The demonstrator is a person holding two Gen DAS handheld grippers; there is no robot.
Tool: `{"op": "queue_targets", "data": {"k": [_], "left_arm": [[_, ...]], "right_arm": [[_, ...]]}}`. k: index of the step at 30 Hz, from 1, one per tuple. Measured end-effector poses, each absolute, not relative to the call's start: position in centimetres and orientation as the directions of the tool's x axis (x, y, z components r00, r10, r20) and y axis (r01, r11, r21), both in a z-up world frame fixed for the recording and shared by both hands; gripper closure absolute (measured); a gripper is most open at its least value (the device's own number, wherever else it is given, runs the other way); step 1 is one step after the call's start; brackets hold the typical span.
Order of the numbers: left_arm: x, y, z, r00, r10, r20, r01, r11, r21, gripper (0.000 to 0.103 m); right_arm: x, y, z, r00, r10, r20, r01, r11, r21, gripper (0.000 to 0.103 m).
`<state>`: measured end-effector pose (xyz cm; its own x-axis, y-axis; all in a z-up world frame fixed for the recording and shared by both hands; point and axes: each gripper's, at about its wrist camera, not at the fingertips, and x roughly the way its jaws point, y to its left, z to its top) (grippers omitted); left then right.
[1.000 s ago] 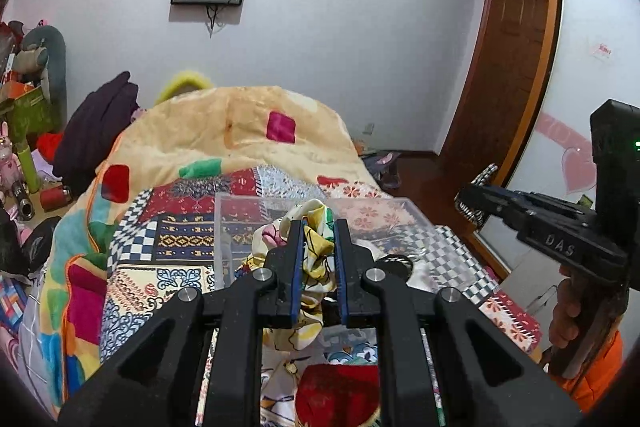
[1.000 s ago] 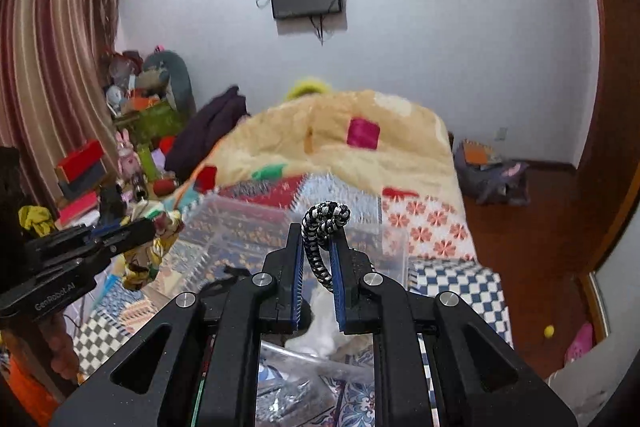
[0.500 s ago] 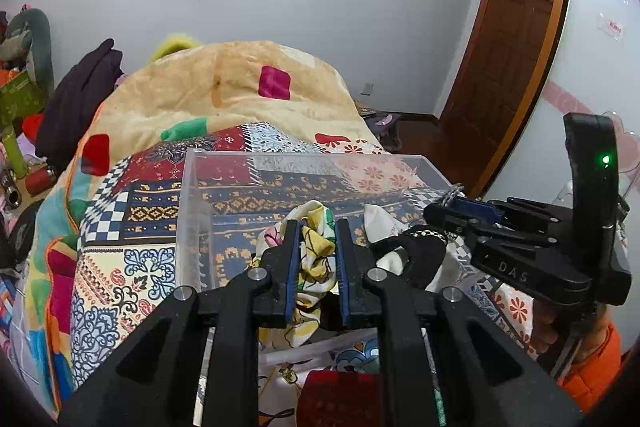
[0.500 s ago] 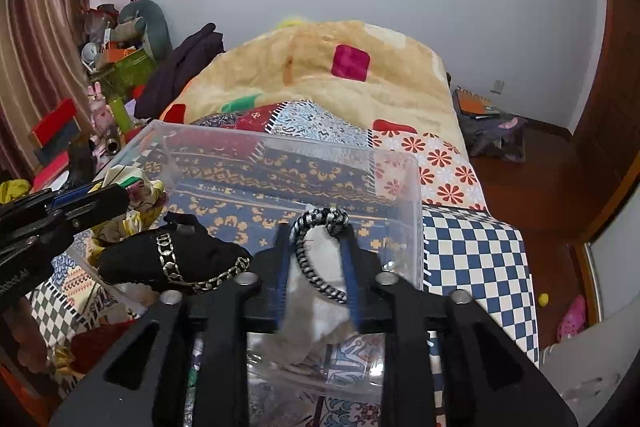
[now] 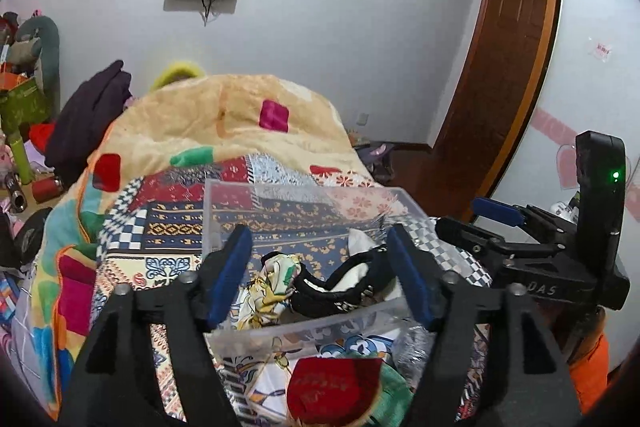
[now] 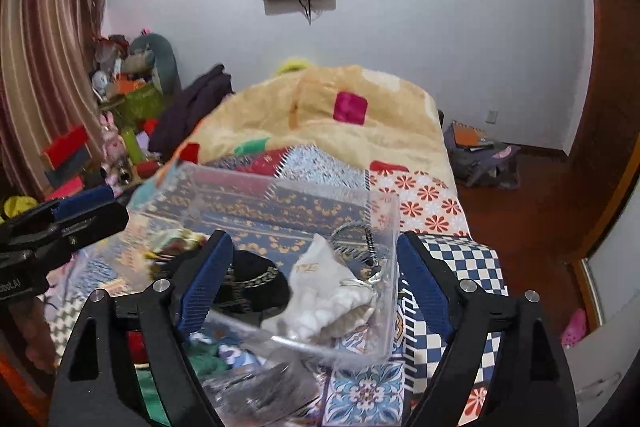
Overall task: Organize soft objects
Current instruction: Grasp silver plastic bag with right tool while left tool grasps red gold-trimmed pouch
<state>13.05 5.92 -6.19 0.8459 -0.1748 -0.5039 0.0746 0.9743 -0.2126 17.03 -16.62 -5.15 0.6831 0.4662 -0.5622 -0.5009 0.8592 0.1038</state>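
Now that both claws have just been opening, we see each one let go over the clear bin sitting on the bed, near its foot end. Our left claw stands wide with nothing between its pads; the floral cloth it was pinching a second ago lies inside the bin's left end. Beside it rests the black pouch. Our right claw is spread and empty too, and the black-and-white cord has dropped by the bin's right wall. We judge these pieces stowed, with loose clothes left at the bed's near edge.
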Motion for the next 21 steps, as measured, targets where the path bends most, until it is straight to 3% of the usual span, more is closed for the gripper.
{"op": "queue_targets", "data": {"k": [4, 6, 12, 21], "left_arm": [[11.0, 5.4, -5.4, 0.854, -0.166, -0.494, 0.079, 0.978, -0.193, 0.015], [9.9, 5.1, -5.5, 0.85, -0.163, -0.5, 0.082, 0.98, -0.179, 0.012], [8.3, 4.3, -6.9, 0.818, -0.164, -0.551, 0.086, 0.983, -0.164, 0.011], [8.6, 4.2, -11.0, 0.744, -0.184, -0.642, 0.069, 0.977, -0.2, 0.011]], "right_arm": [[15.4, -17.2, -4.1, 0.687, 0.494, -0.533, -0.513, 0.849, 0.127, 0.015], [14.5, -17.5, -4.0, 0.692, 0.5, -0.521, -0.513, 0.848, 0.131, 0.007], [12.6, -17.4, -4.9, 0.696, 0.484, -0.531, -0.516, 0.851, 0.1, 0.004], [12.7, -17.6, -10.2, 0.608, 0.45, -0.654, -0.485, 0.863, 0.142, 0.004]]}}
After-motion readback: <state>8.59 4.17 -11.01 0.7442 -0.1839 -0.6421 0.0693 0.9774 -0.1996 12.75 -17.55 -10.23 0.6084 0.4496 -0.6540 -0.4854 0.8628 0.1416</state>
